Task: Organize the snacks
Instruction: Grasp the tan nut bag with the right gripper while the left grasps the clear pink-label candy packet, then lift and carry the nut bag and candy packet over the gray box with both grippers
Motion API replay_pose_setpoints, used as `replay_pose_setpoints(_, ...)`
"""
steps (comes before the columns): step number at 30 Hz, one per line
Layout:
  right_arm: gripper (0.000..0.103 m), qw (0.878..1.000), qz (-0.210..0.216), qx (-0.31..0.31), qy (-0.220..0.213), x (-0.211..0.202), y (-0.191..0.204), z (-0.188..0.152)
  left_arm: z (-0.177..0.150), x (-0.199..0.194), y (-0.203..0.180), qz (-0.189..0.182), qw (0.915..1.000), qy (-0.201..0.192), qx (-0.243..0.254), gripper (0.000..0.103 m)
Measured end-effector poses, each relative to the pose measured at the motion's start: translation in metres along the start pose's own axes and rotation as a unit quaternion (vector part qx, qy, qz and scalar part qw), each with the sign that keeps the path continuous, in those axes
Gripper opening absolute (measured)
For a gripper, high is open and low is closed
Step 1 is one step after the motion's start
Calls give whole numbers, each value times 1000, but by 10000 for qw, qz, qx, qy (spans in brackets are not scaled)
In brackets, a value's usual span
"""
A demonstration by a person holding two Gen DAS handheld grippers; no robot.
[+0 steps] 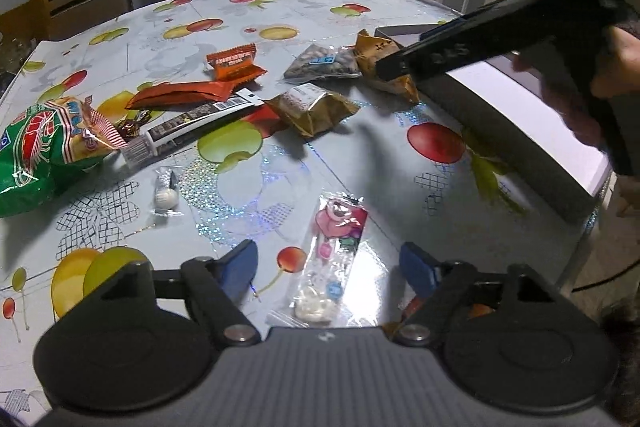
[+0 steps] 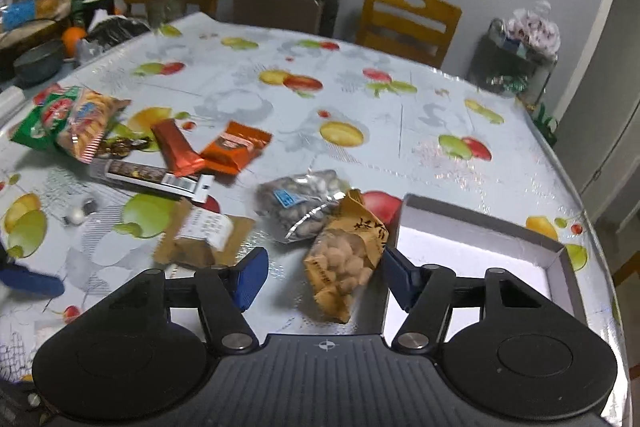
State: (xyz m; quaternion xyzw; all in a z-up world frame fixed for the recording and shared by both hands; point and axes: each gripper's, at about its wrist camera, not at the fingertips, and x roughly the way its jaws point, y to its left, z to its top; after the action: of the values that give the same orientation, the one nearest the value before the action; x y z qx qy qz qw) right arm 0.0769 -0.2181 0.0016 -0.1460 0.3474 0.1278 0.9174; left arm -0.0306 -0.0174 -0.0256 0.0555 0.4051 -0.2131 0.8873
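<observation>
Tabletop [image 2: 400,163]: fruit-print cloth, the bearing surface; snacks lie loose across it, which we read as unsorted stock

Open box [image 2: 556,259]: dark walls, pale floor, nothing visible in it, set at the right-hand edge; we take it for the destination, placed within reach of the right hand

Green shrimp-cracker bag [image 1: 28,155]: largest item, far left, well apart from the box

Long dark bar [image 1: 192,129], red foil pack [image 1: 180,95] and orange wrapper [image 1: 234,63]: overlapping in the middle cluster

Clear bag of nuts [image 2: 300,203] and flat brown pouch [image 2: 204,239]: mid-table, the nut bag touching the next entry

Tan bag of round snacks [image 2: 344,259]: just beside the box's near-left corner, lying between the blue fingers [image 2: 250,279] of our right hand-held gripper [image 2: 324,279]. Jaws about half closed; the right pad looks at the bag's edge, the left stands clear, so nothing gripped yet. We judge this the piece in hand, picked for sitting nearest the box

Clear candy packet with pink label [image 1: 336,247]: lengthwise between the pads of our left hand-held gripper [image 1: 328,267], jaws fairly wide, both pads apart from it, nothing held. Probably the left's own pick

Small wrapped white sweet [image 1: 166,193]: alone, left of the candy packet, smallest entry
</observation>
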Motion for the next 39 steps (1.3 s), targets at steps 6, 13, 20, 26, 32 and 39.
replay_pose_setpoints(6, 63, 9993, -294, -221, 22, 18, 4, 6, -2, 0, -2, -95, 9999, -36, 86, 70)
replay_pose_setpoints(13, 63, 9948, -673, -760, 64, 35, 16, 4, -4, 2, -4, -101, 9995, -188, 249, 67)
replay_pose_setpoints(20, 52, 9891, -1034, -1048, -54, 47, 18, -4, -5, 2, 0, -126, 9990, -362, 218, 29)
replay_pose_setpoints(26, 42, 9943, -804, -667, -197, 38, 4, -4, -5, 0, 2, -115, 9990, -397, 146, 15)
replay_pose_setpoints(32, 33, 9968, -560, -423, -394, 19, -2, -3, -4, -3, 3, -103, 9989, -443, 92, 10)
replay_pose_setpoints(39, 33, 9970, -369, -246, -631, -1, -4, -3, 0, -11, 0, -48, 9982, -576, 137, 10)
